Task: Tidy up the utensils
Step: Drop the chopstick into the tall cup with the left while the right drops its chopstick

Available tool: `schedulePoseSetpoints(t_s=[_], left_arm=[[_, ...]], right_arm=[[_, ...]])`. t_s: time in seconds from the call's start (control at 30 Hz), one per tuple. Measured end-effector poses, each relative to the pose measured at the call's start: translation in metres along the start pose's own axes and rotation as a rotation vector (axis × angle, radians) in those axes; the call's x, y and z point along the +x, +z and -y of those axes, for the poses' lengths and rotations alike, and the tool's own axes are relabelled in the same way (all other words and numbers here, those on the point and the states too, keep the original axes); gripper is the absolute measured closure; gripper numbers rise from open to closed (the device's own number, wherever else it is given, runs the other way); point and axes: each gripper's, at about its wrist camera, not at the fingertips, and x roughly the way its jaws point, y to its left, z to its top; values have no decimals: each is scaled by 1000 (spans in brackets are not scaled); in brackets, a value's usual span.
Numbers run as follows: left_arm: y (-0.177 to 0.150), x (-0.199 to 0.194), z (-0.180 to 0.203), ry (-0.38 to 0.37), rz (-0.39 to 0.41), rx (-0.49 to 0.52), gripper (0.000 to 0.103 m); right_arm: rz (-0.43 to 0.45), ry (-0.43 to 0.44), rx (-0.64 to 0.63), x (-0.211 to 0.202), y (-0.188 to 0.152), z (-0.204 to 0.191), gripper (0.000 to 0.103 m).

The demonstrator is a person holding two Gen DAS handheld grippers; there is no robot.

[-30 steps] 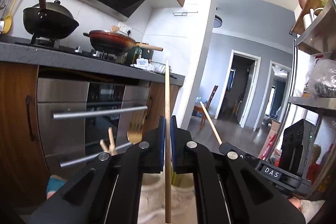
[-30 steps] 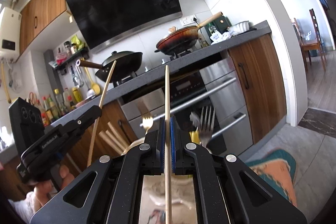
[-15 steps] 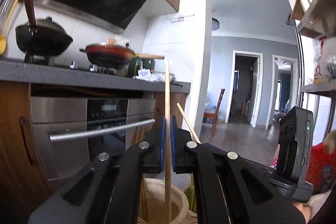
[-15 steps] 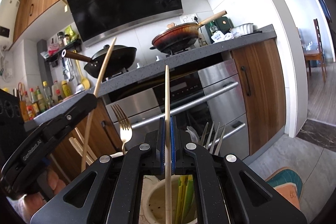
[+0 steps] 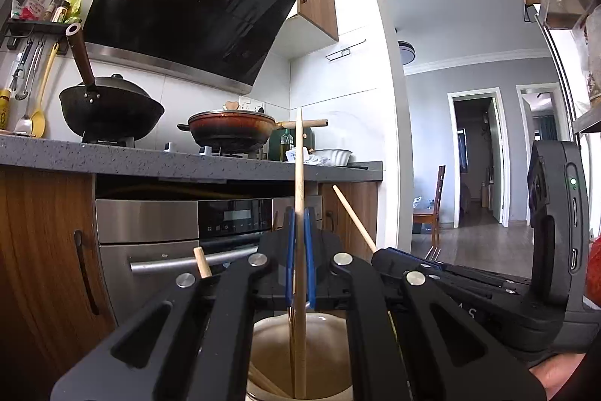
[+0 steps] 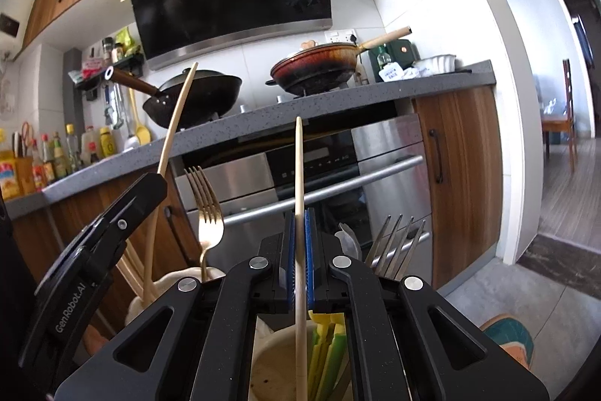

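both tools clenched mid-shaft on a chopstick each, left tool (image 5: 298,262) chopstick (image 5: 299,175) tip down in beige pot (image 5: 296,356), right tool (image 6: 299,262) chopstick (image 6: 298,175) over its cup (image 6: 278,363); light, stiff, slippery wood, likely to pivot.

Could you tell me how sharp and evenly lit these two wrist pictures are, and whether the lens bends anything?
Left wrist view: sharp throughout; the white wall beside the doorway is bright, the lower left cabinet dark; the left tool and its chopstick look crisp. Right wrist view: also sharp; the countertop edge bows from fisheye distortion, and the chopstick in the right tool curves slightly.
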Motion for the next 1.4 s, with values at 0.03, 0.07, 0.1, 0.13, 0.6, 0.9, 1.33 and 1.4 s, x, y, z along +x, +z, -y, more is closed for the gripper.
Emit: schedulePoseSetpoints(t_s=[0.03, 0.07, 0.1, 0.13, 0.6, 0.9, 1.33, 1.4], left_arm=[[-1, 1, 0, -1, -3, 0, 98], [-2, 0, 0, -1, -7, 1, 98], [-4, 0, 1, 0, -9, 10, 98], [-5, -1, 2, 0, -10, 19, 98], [-14, -14, -4, -38, -106, 31, 98], [-9, -34, -21, -71, -194, -37, 98], [-14, -42, -5, -97, -300, 9, 73], [-13, -42, -6, -89, -298, 6, 69]], right_arm=[[7, -13, -14, 0, -2, -2, 97], [11, -27, -32, 0, -4, -4, 97], [17, -39, -54, 0, -6, -6, 97], [23, -50, -74, -1, -8, -8, 97], [-19, -57, -107, -23, -22, -11, 97], [-35, -39, -100, -53, -27, -16, 97], [-175, -14, -22, -53, -34, -10, 87], [-177, -5, -18, -54, -34, -11, 78]])
